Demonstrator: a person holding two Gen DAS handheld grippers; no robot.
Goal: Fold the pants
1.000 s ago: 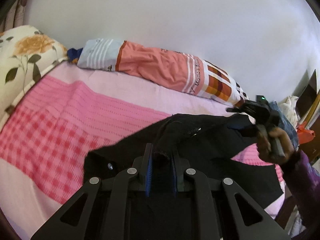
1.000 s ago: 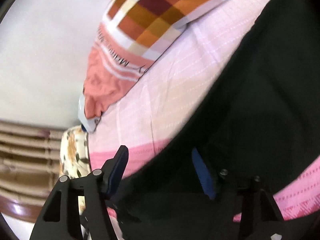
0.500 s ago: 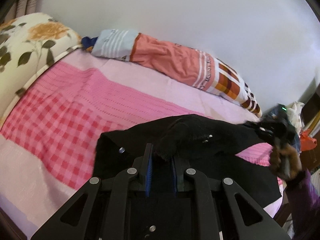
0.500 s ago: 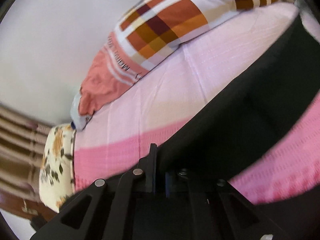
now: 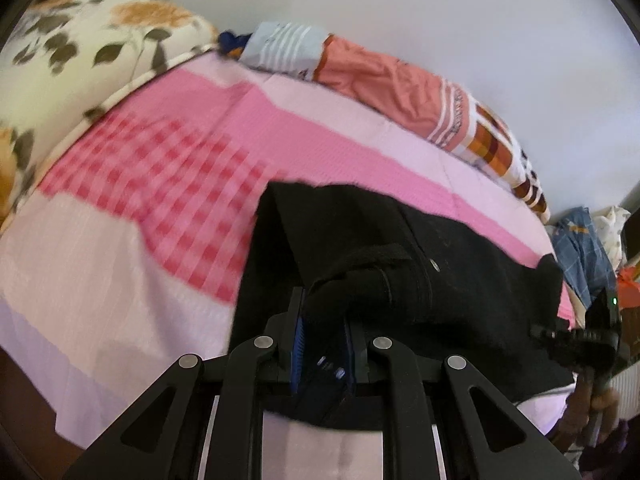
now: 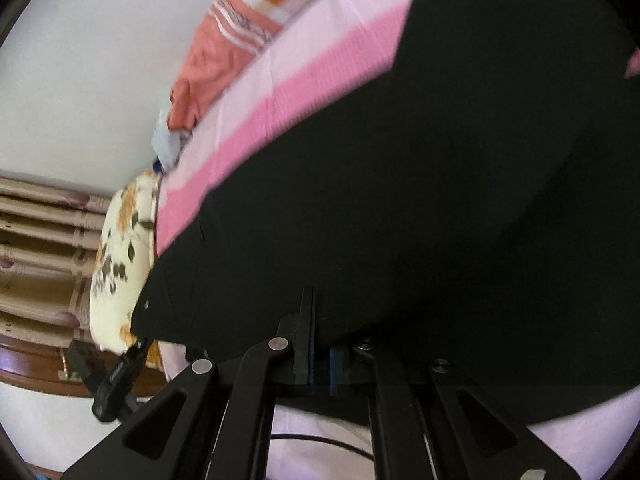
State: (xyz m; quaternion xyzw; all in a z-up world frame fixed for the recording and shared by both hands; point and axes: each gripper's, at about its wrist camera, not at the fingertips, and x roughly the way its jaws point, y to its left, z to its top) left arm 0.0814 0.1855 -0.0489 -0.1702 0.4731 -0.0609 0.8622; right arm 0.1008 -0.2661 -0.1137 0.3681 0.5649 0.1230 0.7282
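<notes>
Black pants (image 5: pixel 420 260) lie spread over the near part of a pink bed. My left gripper (image 5: pixel 324 320) is shut on a bunched fold of the pants near the waistband button (image 5: pixel 435 266). My right gripper (image 6: pixel 320 344) is shut on the pants' edge; the black cloth (image 6: pixel 420 200) fills most of the right wrist view. The right gripper also shows in the left wrist view (image 5: pixel 576 336) at the pants' right end. The left gripper shows in the right wrist view (image 6: pixel 120 376) at the pants' far corner.
The bed has a pink checked cover (image 5: pixel 160 168). A floral pillow (image 5: pixel 80 60) lies at its left end. A long orange and striped bolster (image 5: pixel 380 76) runs along the white wall. Clothes (image 5: pixel 580 240) are piled at the right. A wooden headboard (image 6: pixel 36 240) stands behind the pillow.
The right gripper has shut on the pants' edge. Both grippers have pulled the pants toward the near edge of the bed and stretched them out flatter.
</notes>
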